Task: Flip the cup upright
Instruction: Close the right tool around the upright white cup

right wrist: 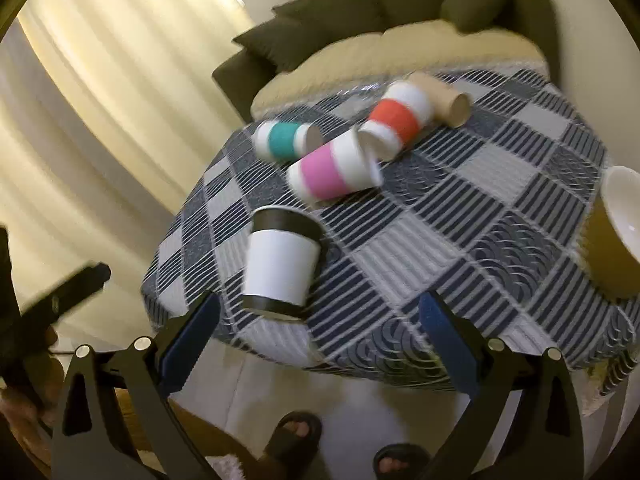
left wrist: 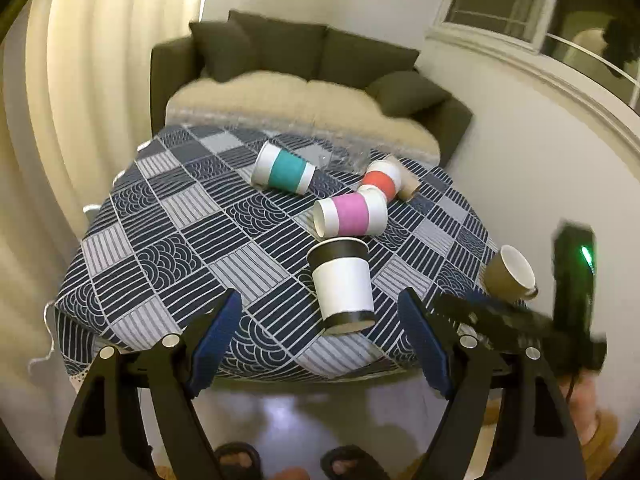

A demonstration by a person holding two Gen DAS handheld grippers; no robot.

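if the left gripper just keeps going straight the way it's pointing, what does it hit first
Most likely the black-and-white cup, lying on its side on the tablecloth between the open left gripper fingers. Depth is unclear, so it might meet the cloth first.

Bench cloth [left wrist: 168, 240]: navy and grey patchwork of stripes and scallops. Nearest cup [left wrist: 342, 280]: white sleeve, black ends. Beyond it, white cups banded pink [left wrist: 352, 218], orange-red [left wrist: 380, 178], and far left teal [left wrist: 284, 168]. Right cup [left wrist: 510, 274]: tan, white inside. Tool pads [left wrist: 216, 332]: blue.

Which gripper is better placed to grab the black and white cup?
Probably left. The left gripper is open with the black and white cup centered ahead; the right gripper sees it off-center.
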